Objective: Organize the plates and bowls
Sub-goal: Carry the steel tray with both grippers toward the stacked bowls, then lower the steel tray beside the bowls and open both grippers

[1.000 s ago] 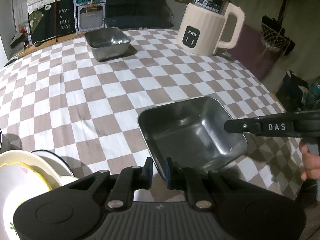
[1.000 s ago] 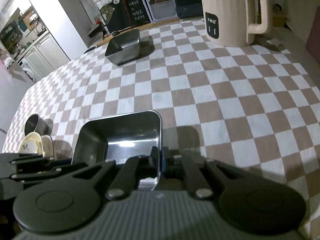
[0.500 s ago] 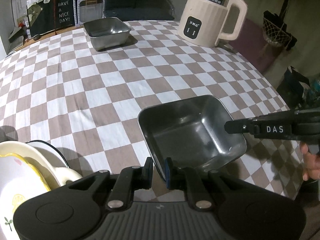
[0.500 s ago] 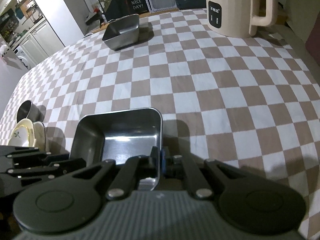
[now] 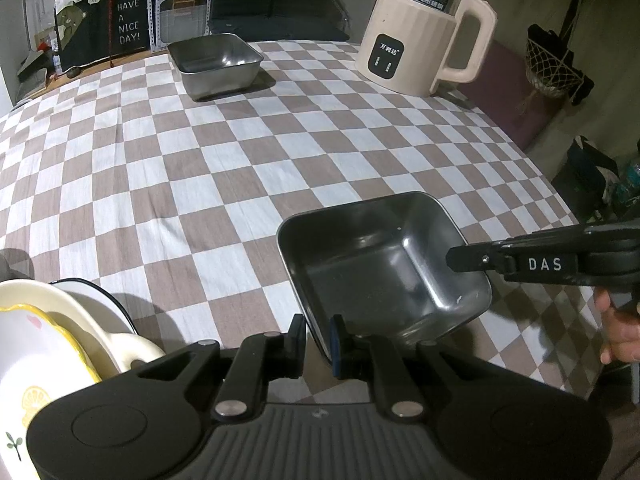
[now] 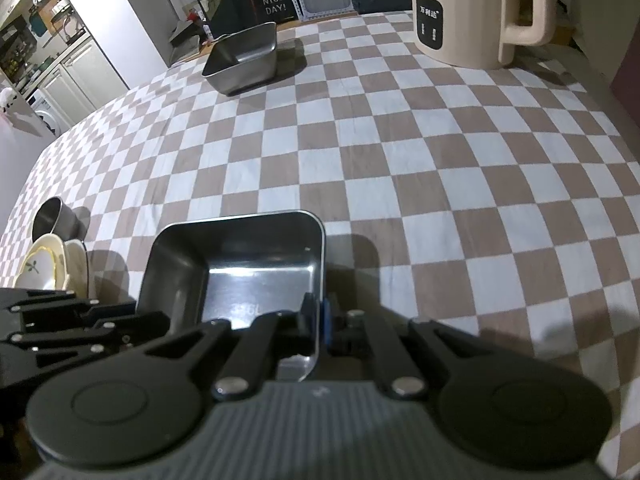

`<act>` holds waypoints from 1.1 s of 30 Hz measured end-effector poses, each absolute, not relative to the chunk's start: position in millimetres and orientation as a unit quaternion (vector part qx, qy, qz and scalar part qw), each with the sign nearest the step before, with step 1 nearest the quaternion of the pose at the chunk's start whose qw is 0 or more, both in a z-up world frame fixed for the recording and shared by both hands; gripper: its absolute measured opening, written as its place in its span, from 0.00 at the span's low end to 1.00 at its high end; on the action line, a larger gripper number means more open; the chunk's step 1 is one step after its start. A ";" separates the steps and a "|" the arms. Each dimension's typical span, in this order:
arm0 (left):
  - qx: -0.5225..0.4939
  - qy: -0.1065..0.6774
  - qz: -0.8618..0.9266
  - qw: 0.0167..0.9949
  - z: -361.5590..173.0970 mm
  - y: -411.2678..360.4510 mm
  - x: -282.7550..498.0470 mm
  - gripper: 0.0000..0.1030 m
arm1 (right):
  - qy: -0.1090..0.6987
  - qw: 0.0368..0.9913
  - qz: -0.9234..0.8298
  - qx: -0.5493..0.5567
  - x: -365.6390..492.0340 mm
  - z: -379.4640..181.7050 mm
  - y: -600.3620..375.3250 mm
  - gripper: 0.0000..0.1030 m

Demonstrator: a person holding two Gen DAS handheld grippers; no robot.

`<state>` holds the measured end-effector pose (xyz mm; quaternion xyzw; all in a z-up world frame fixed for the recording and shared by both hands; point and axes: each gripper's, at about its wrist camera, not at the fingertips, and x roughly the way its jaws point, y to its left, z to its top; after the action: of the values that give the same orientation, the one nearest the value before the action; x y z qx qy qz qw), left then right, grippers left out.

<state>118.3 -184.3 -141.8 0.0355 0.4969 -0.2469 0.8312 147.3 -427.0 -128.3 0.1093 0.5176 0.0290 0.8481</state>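
**Op:** While both wrist views are steady, I've got the square stainless-steel tray [image 5: 384,268] pinched from two sides. Left gripper [image 5: 317,340] is nearly closed on its near-left wall, one finger inside, one outside. Right gripper [image 6: 318,320] is clamped tight on the right wall.

**Eng:** Where's the tray in frame?

**Op:** Lower centre-right in the left view, lower centre in the right view, over the brown-and-white checked tablecloth [image 5: 180,168]. Can't tell if it's touching the cloth.

**Eng:** Other dishes?

**Op:** Second steel tray [image 5: 216,64] at top centre-left, well apart. Stack of cream ceramic plates [image 5: 44,336] at lower left of the left view; small round metal cup [image 6: 54,216] just behind them in the right view. Cream electric kettle [image 5: 424,40] upper right.
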 end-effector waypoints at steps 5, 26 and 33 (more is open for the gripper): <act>0.032 0.497 -0.248 0.831 -141.6 -184.4 117.3 0.16 | 0.518 0.848 0.031 0.108 147.2 -128.3 -427.3 0.05; 0.015 0.454 -0.246 0.857 -108.1 -170.0 110.0 0.78 | 0.475 0.876 -0.022 0.081 127.8 -91.5 -436.5 0.50; -0.002 0.421 -0.234 0.877 -80.9 -144.1 109.8 0.96 | 0.435 0.896 -0.036 0.083 126.4 -62.4 -426.0 0.68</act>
<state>109.8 -144.1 -80.9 -0.0023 0.4206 -0.2339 0.8766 126.4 -426.0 -62.4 0.0832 0.4347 -0.0360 0.8960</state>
